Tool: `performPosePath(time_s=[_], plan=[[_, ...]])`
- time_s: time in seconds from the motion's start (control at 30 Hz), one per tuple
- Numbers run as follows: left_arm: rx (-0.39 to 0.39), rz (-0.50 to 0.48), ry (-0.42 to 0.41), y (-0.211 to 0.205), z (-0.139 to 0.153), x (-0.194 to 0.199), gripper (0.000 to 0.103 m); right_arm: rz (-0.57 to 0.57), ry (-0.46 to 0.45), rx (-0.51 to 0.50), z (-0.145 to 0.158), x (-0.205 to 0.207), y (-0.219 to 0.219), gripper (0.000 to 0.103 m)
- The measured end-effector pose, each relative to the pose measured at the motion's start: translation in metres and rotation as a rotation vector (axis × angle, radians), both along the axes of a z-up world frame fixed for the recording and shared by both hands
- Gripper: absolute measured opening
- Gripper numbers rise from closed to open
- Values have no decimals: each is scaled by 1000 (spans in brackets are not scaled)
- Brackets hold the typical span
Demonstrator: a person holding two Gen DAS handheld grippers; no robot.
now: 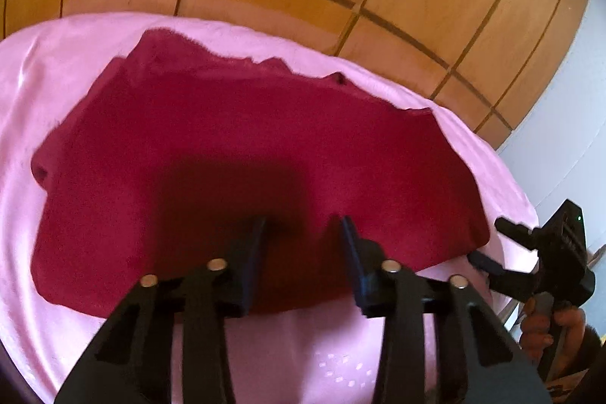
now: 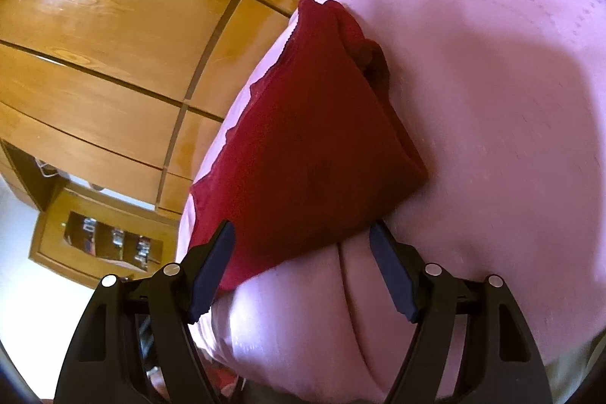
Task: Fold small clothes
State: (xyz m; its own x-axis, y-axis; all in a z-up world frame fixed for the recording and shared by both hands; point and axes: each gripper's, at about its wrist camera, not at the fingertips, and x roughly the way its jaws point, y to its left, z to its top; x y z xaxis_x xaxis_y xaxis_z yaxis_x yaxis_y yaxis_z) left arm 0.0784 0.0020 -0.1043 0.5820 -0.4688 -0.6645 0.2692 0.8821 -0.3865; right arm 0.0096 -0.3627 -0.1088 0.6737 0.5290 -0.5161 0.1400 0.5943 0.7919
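Dark red garment (image 1: 242, 158) lies flat on the pink bed cover (image 1: 57, 63), looks already folded at least once. Left gripper (image 1: 303, 230) hovers over its near edge, jaws apart, holding nothing. Right gripper (image 2: 301, 241) at the garment's 4 o'clock corner, also spread and empty. Next: likely pinch near edge, fold toward 12 o'clock.

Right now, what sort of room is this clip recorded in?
Most likely a bedroom. The dark red garment lies on a pink quilted bedspread, and behind it stands a run of glossy wooden wardrobe panels with an open shelf niche holding small items.
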Motion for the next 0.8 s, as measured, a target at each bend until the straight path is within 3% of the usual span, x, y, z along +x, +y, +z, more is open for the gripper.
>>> performPosePath(time_s=[0.2, 0.53, 0.63, 0.7, 0.8], plan=[[-26, 9, 30, 8, -12, 2, 21, -68, -23, 24, -1, 19, -5, 73], [-20, -1, 21, 7, -18, -2, 20, -173, -50, 45, -1, 51, -17, 69], [-14, -2, 18, 7, -18, -1, 20, -205, -34, 33, -5, 57, -22, 49], [-10, -4, 15, 7, -18, -1, 20, -217, -16, 27, -10, 59, -26, 31], [-4, -6, 7, 7, -17, -1, 21, -204, -16, 31, -13, 63, -29, 21]])
